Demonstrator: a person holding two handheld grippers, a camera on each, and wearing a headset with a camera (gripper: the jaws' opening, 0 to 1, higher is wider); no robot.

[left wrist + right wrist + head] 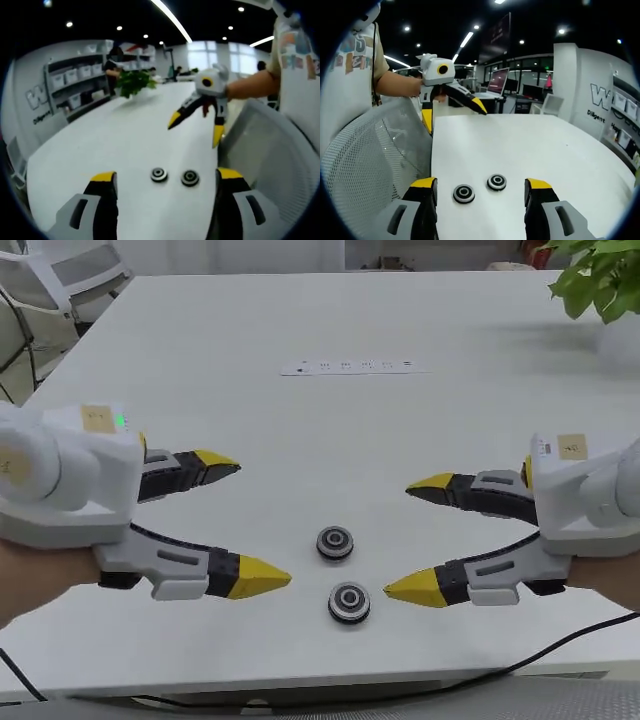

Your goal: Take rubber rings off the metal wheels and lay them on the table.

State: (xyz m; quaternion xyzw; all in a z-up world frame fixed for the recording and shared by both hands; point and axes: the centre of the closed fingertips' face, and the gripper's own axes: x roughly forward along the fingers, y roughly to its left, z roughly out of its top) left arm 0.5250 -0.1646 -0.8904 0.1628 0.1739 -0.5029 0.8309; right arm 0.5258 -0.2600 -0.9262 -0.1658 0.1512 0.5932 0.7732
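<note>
Two small metal wheels with dark rubber rings lie flat on the white table [200, 330]. One wheel [335, 543] is farther from me, the other wheel [349, 602] sits nearer the front edge. My left gripper [263, 524] hovers open to their left and my right gripper [397, 539] hovers open to their right, both pointing inward, touching neither. The left gripper view shows its own gripper [165, 175] framing both wheels [159, 174] [190, 177], with the right gripper [193, 136] beyond. In the right gripper view, its gripper [481, 183] frames the wheels [496, 182] [464, 193], the left gripper [455, 122] behind.
A flush power-socket strip [347, 367] sits mid-table. A green plant [600, 280] stands at the far right corner. A black cable [560, 645] runs along the front edge. A mesh chair [375, 160] stands by the table's near side.
</note>
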